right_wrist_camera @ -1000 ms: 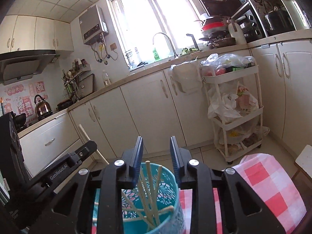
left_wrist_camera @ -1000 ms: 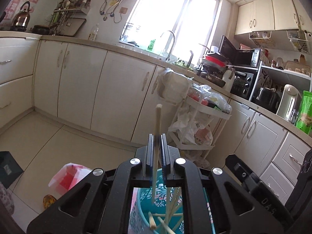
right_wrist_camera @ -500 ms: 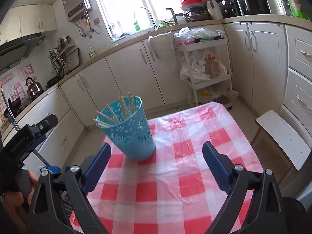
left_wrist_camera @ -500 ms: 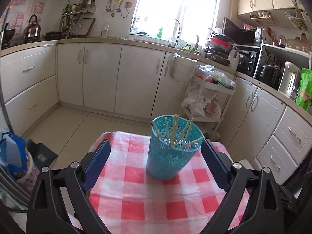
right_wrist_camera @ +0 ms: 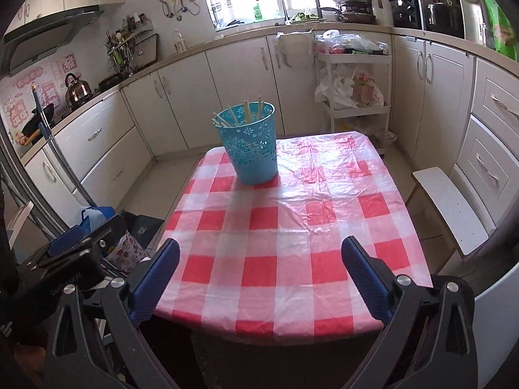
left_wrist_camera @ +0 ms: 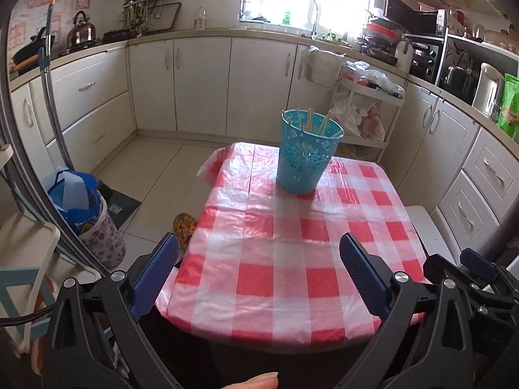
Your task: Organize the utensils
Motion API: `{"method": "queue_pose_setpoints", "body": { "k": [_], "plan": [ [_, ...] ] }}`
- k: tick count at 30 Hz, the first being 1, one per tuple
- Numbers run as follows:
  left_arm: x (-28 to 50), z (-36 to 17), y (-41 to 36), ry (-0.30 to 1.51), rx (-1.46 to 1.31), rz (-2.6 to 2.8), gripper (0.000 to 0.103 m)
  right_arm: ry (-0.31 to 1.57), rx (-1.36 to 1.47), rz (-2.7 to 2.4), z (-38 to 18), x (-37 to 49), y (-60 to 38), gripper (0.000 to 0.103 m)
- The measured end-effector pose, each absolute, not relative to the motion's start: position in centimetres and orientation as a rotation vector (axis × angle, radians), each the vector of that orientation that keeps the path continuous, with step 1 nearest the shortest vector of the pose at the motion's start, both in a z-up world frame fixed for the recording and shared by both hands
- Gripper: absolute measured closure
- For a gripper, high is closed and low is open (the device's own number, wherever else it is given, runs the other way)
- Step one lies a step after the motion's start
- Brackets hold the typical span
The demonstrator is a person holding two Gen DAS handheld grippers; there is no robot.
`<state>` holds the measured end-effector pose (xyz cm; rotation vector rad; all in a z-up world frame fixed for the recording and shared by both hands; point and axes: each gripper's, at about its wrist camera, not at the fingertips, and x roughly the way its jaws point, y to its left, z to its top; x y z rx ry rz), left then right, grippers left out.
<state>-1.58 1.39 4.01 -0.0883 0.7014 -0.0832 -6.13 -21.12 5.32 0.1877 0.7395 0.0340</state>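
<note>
Standing upright, blue holder (left_wrist_camera: pixel 306 154) held chopsticks (left_wrist_camera: pixel 309 120); left gripper (left_wrist_camera: pixel 259 259) and right gripper (right_wrist_camera: pixel 261 261) gaped empty; advisable: retreat level, clear of table (left_wrist_camera: pixel 285 275).

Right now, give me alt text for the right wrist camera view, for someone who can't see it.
A blue perforated holder full of wooden chopsticks stands upright at the far left of a red-and-white checked tablecloth. The right gripper hangs open and empty at the near edge. White kitchen cabinets line the background.
</note>
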Motion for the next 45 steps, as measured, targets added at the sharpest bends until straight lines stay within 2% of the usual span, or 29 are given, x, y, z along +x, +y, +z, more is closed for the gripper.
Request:
{"method": "queue_pose_setpoints", "body": {
  "k": [7,17,25,45],
  "plan": [
    [-7.6,4.7,1.3,0.718,-0.104,-0.216,0.008,0.757,0.23,0.031,5.5,-13.5,-20.3,0.007],
    [-12.7,6.1,2.1,0.692,-0.091,-0.168,0.008,0.727,0.229,0.025,6.5,-17.2,-19.9,0.007],
    [-13.2,6.7,2.2,0.709,-0.083,-0.207,0.008,0.639,0.24,0.053,7.6,-18.9,-19.7,0.007],
    [-13.4,6.0,3.6,0.751,-0.088,-0.123,0.008,0.673,0.23,0.045,7.2,-19.4,-19.4,0.007]
  ]
}}
